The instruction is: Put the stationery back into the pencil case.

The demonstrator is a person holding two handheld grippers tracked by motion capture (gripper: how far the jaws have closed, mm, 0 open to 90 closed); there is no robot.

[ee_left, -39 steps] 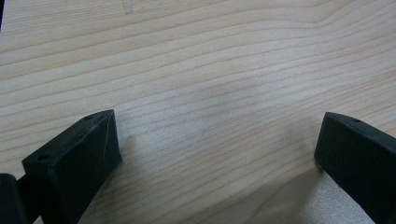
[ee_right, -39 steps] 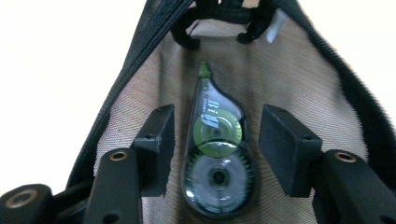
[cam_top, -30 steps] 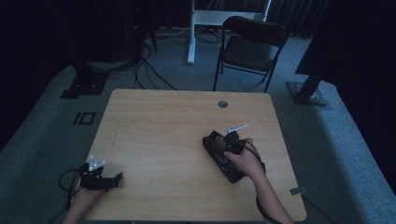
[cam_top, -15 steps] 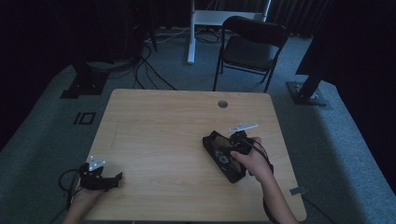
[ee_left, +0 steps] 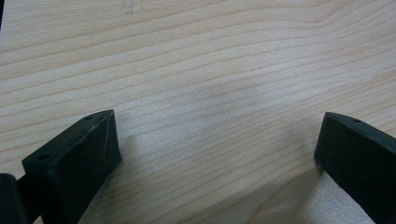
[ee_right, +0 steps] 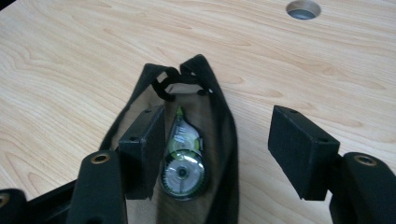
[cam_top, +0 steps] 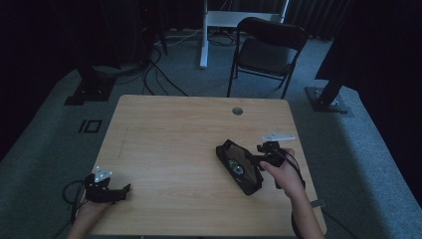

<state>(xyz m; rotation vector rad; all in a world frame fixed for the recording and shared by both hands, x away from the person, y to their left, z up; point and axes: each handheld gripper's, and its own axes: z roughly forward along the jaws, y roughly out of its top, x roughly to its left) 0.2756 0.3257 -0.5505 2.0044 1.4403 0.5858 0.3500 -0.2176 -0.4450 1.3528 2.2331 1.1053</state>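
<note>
A black pouch (cam_top: 247,178) lies open on the right half of the wooden table (cam_top: 169,134). Inside it is a clear, green correction-tape dispenser (cam_top: 235,165). My right gripper (cam_top: 256,159) hovers at the pouch's right side, held by a hand. In the right gripper view its jaws (ee_right: 218,135) stand apart over the pouch (ee_right: 224,116) and have just been opening. One jaw hangs over the pouch's mouth beside the dispenser (ee_right: 184,163), and neither pad presses on anything. My left gripper (cam_top: 122,190) rests at the table's near left corner. It is open, with bare wood between its jaws (ee_left: 217,140).
A round cable hole (cam_top: 237,110) sits near the table's far edge, also in the right gripper view (ee_right: 302,8). A black folding chair (cam_top: 268,50) stands beyond the table. Dark stand bases and cables lie on the carpet around it.
My right gripper has drawn back to the right and slightly up from the pouch, and its jaws stand wider. The pouch stays where it was. The left gripper has not moved.
</note>
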